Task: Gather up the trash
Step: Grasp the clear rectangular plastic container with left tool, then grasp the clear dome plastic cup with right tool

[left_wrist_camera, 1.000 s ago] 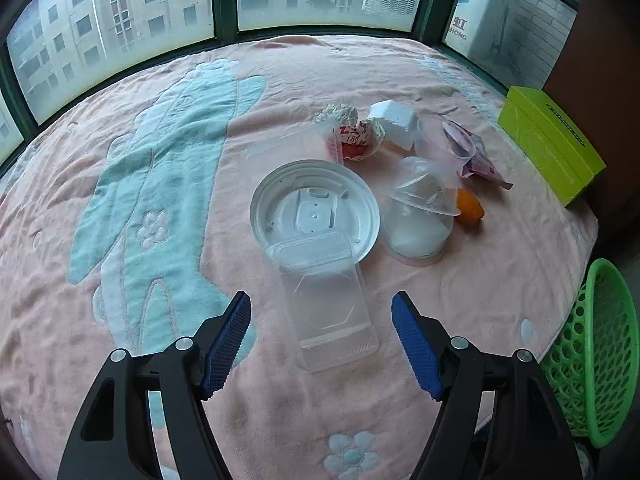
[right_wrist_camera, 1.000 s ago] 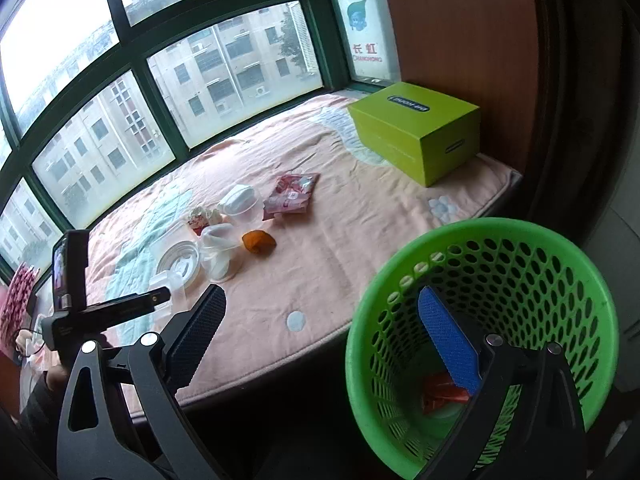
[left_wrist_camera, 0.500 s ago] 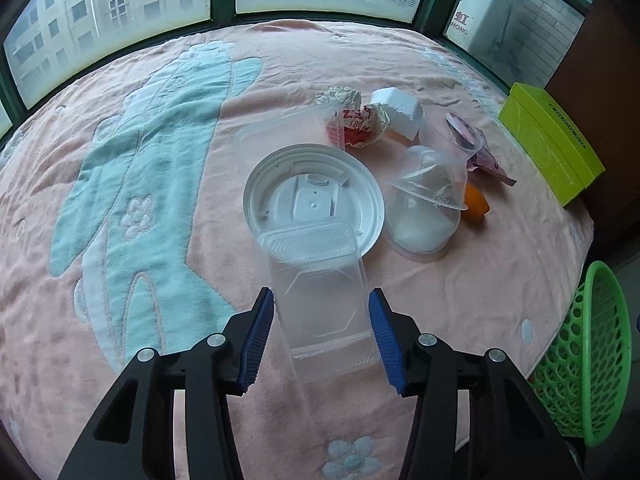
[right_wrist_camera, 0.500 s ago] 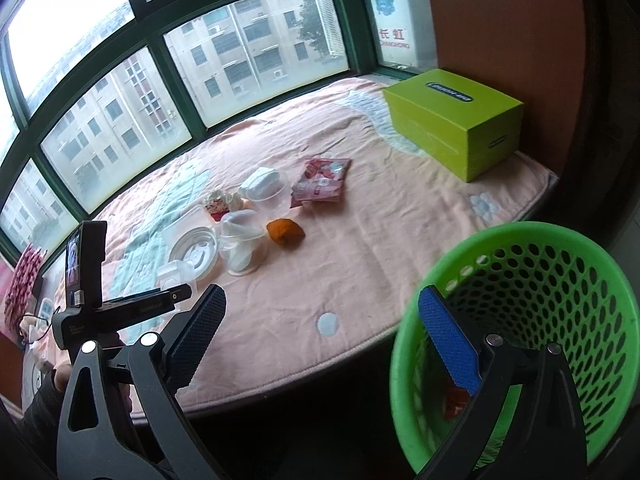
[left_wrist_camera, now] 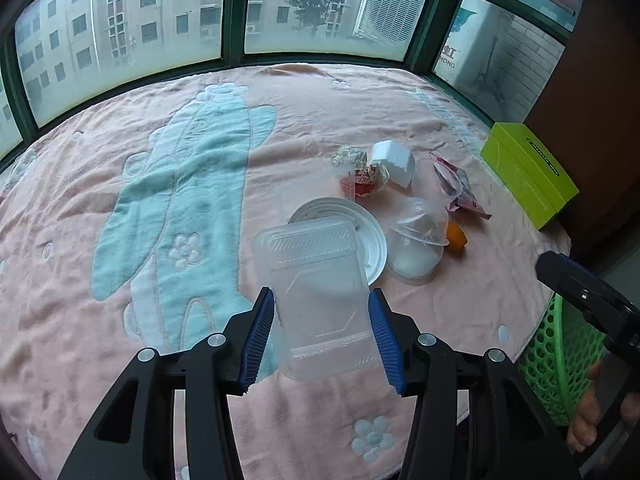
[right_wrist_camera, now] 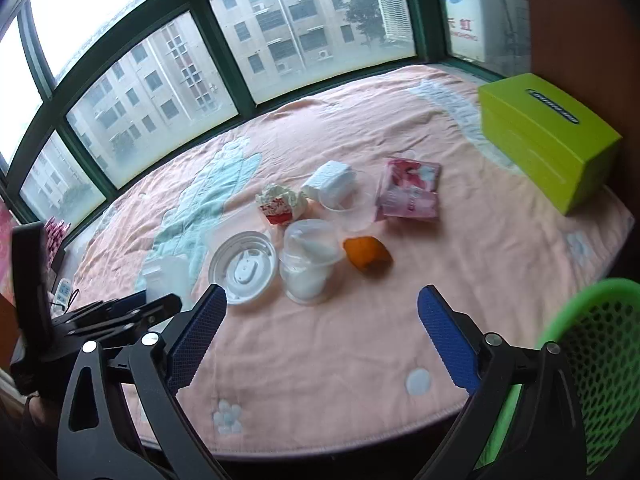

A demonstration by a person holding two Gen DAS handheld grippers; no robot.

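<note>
My left gripper (left_wrist_camera: 321, 294) is shut on a clear rectangular plastic container (left_wrist_camera: 316, 272), its blue pads pressing both long sides. The container is tilted up off the pink blanket (left_wrist_camera: 120, 320), and it also shows at the left of the right wrist view (right_wrist_camera: 168, 276). My right gripper (right_wrist_camera: 322, 294) is open with nothing between its fingers and hangs over the blanket's near edge. Ahead of it lie a round white lid (right_wrist_camera: 244, 266), a clear lidded cup (right_wrist_camera: 308, 264) and an orange peel (right_wrist_camera: 366, 252). A green mesh basket (right_wrist_camera: 600, 344) stands at the lower right.
Further back lie a crumpled red-and-white wrapper (left_wrist_camera: 366, 178), a white foam block (left_wrist_camera: 394, 160) and a pink packet (right_wrist_camera: 408, 192). A lime-green box (right_wrist_camera: 548, 132) sits at the right edge by the brown wall. Windows ring the far side. A hand shows at the lower right of the left wrist view.
The left jaws closed on the clear container and lifted it off the blanket. The right gripper swung from above the green basket to over the blanket's edge.
</note>
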